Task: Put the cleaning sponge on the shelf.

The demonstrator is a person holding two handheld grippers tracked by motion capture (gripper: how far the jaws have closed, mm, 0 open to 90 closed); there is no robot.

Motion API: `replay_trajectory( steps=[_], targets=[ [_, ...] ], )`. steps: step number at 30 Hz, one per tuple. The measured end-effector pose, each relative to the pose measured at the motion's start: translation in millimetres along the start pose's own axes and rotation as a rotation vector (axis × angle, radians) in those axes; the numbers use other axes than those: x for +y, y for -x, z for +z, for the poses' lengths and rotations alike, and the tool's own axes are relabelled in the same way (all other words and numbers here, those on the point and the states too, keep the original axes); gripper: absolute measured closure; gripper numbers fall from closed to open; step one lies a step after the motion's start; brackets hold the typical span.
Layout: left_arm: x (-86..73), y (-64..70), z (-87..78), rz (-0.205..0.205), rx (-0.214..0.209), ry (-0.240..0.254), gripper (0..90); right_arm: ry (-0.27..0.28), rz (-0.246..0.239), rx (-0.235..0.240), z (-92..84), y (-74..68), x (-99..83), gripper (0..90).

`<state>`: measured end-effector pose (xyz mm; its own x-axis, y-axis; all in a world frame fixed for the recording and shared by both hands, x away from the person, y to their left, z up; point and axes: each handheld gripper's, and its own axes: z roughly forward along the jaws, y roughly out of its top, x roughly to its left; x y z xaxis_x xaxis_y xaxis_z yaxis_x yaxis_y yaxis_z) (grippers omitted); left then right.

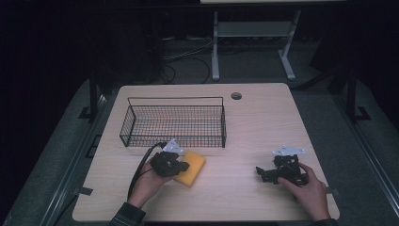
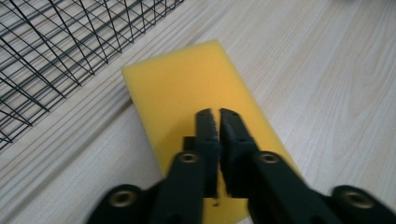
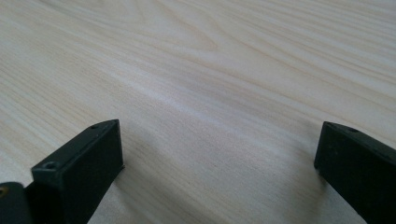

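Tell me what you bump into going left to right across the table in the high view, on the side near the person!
Left tool → yellow sponge, which the tool partly covers → bare wooden table → right tool. The wire basket sits farther back, so it is not in this row.

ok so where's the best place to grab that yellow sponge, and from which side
Grip the flat yellow rectangular foam sponge across its narrow width, one jaw on each long edge, coming straight down from above. It lies flat on the pale wooden table beside the black wire basket, so only its thin sides offer purchase. The left tongs, hovering over it with jaws closed, would probably need opening first.
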<state>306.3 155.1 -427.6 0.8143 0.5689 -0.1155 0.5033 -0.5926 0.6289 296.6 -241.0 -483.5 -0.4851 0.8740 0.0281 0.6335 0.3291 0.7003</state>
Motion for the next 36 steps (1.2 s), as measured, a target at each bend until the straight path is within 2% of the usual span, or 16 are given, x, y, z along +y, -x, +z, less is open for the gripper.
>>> replay_trajectory(
  steps=[1,3,4,5,9,11,12,14,15,17,21,36],
  targets=[
    [0.9,0.8,-0.7,-0.002,0.002,0.000,82.7,0.000,0.000,0.000,0.0,0.0,0.0,0.4],
    [3.0,2.5,-2.1,-0.004,0.013,0.004,76.7,0.000,0.000,0.000,0.0,0.0,0.0,0.3],
    [4.1,3.6,-2.4,-0.009,0.017,0.008,69.5,0.000,0.000,0.000,0.0,0.0,0.0,0.3],
    [5.6,4.3,-3.2,-0.012,0.022,0.006,69.5,0.000,0.000,0.000,0.0,0.0,0.0,0.3],
    [10.0,7.0,-3.6,-0.032,0.041,-0.003,48.0,0.000,0.001,0.000,0.0,-0.1,0.0,0.3],
    [11.4,7.4,-2.9,-0.036,0.053,-0.003,40.8,0.000,0.000,0.000,0.0,0.0,0.0,0.3],
    [12.1,7.1,-1.7,-0.040,0.063,-0.008,40.8,0.000,0.000,0.000,0.0,0.0,0.0,0.3],
    [13.0,6.4,0.1,-0.046,0.064,-0.023,30.7,0.000,0.000,0.000,0.0,0.0,0.0,0.3],
    [14.2,5.5,2.6,-0.060,0.065,-0.032,22.4,0.000,0.000,0.000,0.0,0.0,0.0,0.3],
    [14.9,4.8,4.4,-0.061,0.067,-0.040,15.4,0.000,0.000,0.000,0.0,0.0,0.0,0.3],
    [17.9,3.9,10.2,-0.071,0.079,-0.052,12.9,0.000,0.000,0.000,0.0,0.0,0.0,0.3],
    [22.0,4.1,34.7,-0.049,0.111,-0.110,12.7,0.000,-0.001,0.000,0.0,0.0,0.0,0.3]
  ],
)
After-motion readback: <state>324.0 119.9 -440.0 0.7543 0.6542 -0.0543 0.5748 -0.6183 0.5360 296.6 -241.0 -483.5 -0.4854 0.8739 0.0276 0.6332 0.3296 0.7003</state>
